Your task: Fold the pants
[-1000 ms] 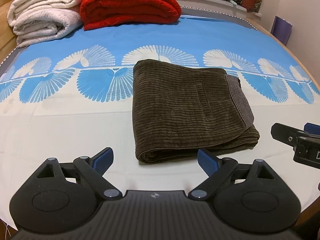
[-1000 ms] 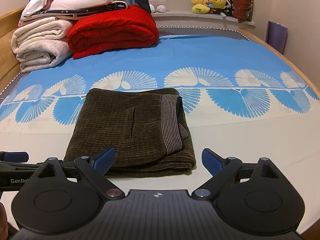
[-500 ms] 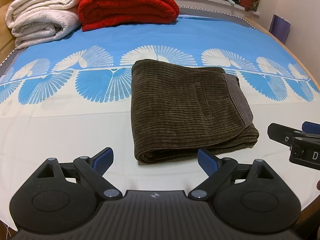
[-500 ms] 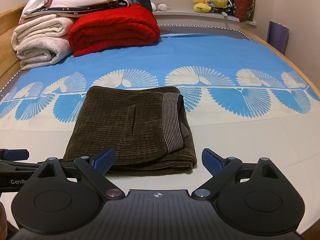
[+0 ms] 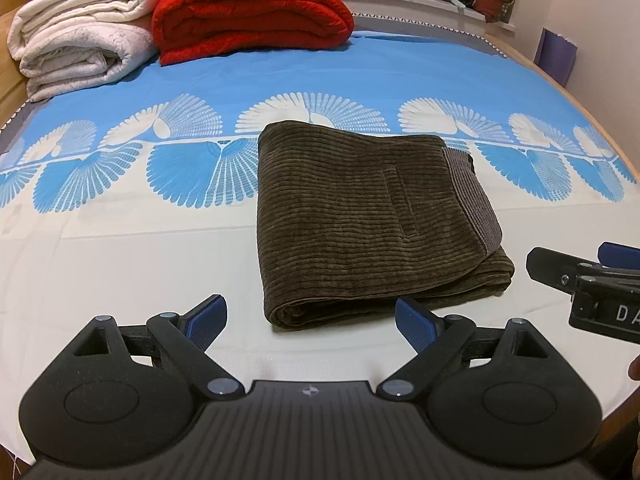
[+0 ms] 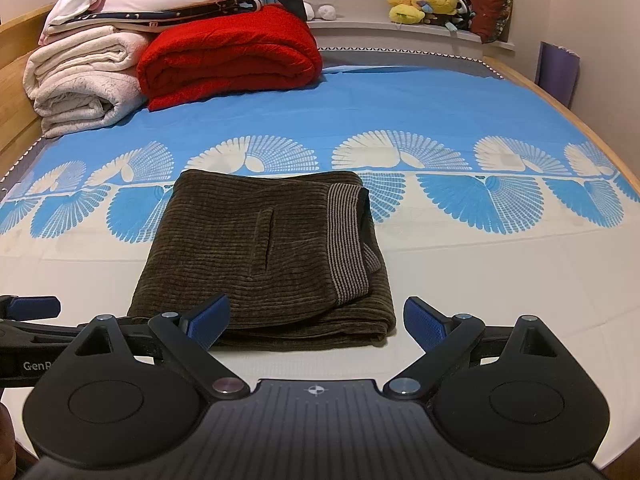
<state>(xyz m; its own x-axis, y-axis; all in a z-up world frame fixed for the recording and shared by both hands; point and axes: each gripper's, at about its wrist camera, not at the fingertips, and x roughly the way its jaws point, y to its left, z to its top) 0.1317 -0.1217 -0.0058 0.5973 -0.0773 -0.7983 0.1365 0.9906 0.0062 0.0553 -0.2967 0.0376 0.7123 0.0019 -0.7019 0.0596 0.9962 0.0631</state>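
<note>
At the far left of the bed (image 5: 120,264) lay a stack of white blankets (image 5: 80,44), with a red blanket (image 5: 248,12) just to their right. The left gripper (image 5: 310,322) hovered over the white part of the sheet, its blue-padded fingers (image 5: 208,322) spread wide apart and holding nothing. The pants (image 5: 360,216), dark brown corduroy, lay folded into a compact rectangle near the middle of the bed, straddling the blue fan pattern and the white area, their striped waistband (image 6: 346,240) on the right side. The right gripper (image 6: 316,322) stood just before the pants' near edge, fingers likewise spread and empty. Plush toys (image 6: 424,2) sat on the sill beyond.
</note>
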